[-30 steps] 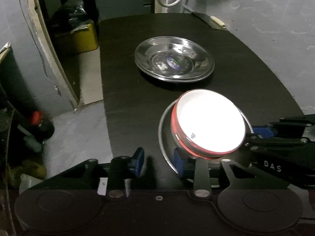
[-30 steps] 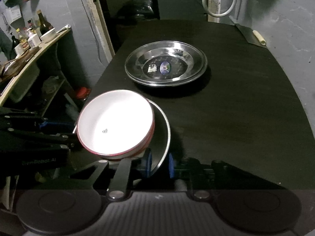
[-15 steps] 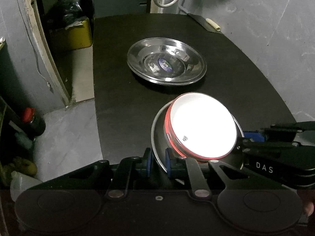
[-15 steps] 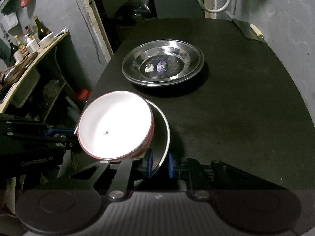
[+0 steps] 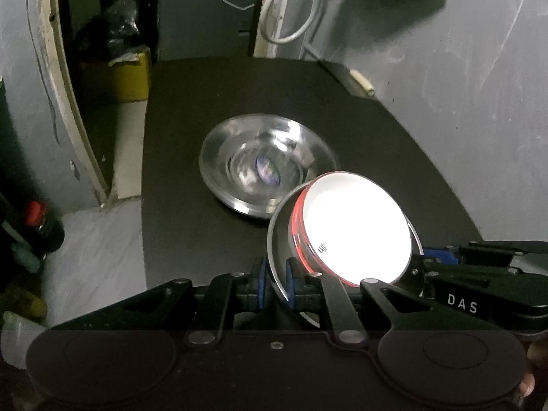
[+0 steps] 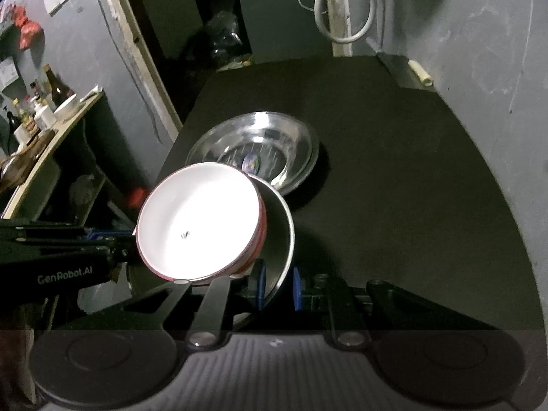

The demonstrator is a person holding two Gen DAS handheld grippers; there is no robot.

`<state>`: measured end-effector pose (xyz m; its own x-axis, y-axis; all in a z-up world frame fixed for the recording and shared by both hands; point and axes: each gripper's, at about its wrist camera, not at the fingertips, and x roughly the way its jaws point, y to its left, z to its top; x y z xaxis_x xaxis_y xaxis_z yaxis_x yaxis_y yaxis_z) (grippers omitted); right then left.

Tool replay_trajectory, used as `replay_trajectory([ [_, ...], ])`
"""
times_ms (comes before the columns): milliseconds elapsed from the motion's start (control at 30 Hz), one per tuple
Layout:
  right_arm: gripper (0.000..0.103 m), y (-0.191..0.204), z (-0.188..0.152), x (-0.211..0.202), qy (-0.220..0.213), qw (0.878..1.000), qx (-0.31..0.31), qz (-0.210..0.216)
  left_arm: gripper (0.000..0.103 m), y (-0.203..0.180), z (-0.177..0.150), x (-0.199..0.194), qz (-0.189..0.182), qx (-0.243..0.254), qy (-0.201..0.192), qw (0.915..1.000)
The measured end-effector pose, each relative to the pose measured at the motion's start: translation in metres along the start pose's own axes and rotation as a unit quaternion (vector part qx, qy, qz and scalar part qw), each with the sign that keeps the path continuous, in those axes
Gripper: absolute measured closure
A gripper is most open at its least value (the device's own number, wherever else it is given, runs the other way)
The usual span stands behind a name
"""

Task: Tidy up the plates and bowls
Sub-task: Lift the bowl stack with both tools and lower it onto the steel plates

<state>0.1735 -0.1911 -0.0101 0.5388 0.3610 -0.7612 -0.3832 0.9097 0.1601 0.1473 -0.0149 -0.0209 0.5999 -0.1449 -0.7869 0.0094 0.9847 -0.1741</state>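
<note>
The steel plate carrying the red-rimmed bowl is clamped by left tool and right tool; tilted unevenly, the bowl could be slid off.

The steel dish on the table is motion-blurred (its centre sticker unreadable); the red-rimmed bowl's interior is blown out white

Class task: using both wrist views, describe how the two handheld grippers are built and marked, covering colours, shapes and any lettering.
Both are black, with angular linkage arms, silver pivot pins and two round housings at the base. The left gripper has blue pads, and its side reads "GenRobot.AI" in the right wrist view. The right gripper also has blue pads, and its side reads "DAS". No cables or sleeves show.
</note>
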Motion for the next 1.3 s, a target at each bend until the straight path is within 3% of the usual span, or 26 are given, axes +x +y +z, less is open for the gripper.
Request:
replay_trajectory([
  [600, 0.085, -0.024, 0.085, 0.054, -0.008, 0.999, -0.035, 0.022, 0.093, 0.007, 0.075, 0.051, 0.032, -0.033, -0.026, 0.9986],
  [967, 0.085, -0.026, 0.099, 0.091, 0.017, 0.998, -0.043, 0.038, 0.094, 0.02, 0.086, 0.077, 0.051, -0.049, -0.008, 0.9974],
  [1300, 0.085, -0.027, 0.1, 0.1, 0.023, 0.998, -0.039, 0.041, 0.094, 0.024, 0.087, 0.086, 0.055, -0.054, 0.0, 0.9971],
])
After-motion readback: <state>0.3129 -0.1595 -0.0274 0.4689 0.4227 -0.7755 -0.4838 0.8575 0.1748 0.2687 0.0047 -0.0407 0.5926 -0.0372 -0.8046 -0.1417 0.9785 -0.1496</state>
